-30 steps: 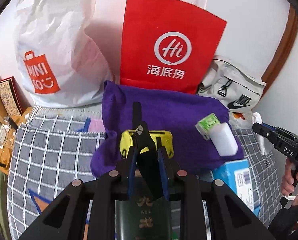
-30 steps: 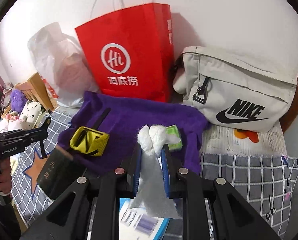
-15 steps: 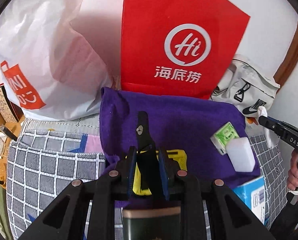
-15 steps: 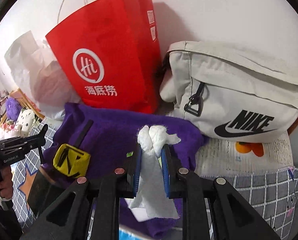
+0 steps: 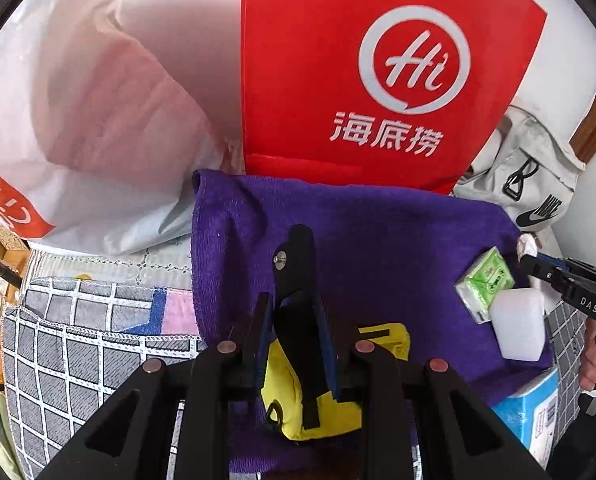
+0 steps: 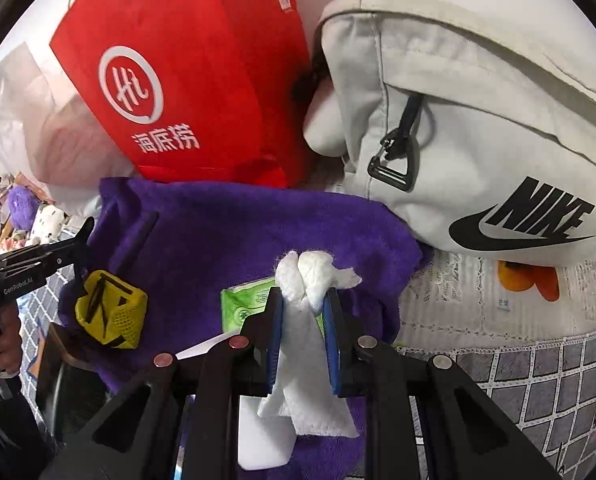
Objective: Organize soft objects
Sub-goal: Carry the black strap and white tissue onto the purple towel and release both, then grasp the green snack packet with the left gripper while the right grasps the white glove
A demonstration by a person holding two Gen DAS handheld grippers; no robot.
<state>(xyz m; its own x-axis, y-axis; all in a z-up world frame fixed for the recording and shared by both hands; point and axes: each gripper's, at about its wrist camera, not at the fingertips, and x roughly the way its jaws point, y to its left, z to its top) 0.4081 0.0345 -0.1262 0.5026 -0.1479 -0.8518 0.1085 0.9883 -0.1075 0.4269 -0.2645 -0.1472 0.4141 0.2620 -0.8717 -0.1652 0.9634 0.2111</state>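
Observation:
My left gripper [image 5: 293, 320] is shut on the black strap [image 5: 295, 264] of a yellow pouch [image 5: 318, 400], which hangs low over a purple towel [image 5: 378, 240]. My right gripper [image 6: 304, 304] is shut on a crumpled white tissue [image 6: 310, 276] above the towel's right part [image 6: 225, 232]. A green tissue pack [image 5: 484, 284] and a white block [image 5: 518, 328] lie on the towel's right side. The pouch also shows in the right wrist view [image 6: 111, 312], at the left.
A red paper bag [image 5: 378, 72] stands behind the towel, a white plastic bag [image 5: 65, 128] to its left, a pale Nike bag [image 6: 478, 128] to its right. A blue box [image 5: 534, 412] lies at the towel's near right corner. Checked bedding [image 5: 77, 352] lies underneath.
Both grippers have moved forward toward the bags, each holding its item. The left gripper has carried the pouch further over the towel; the right one has swung right toward the Nike bag.

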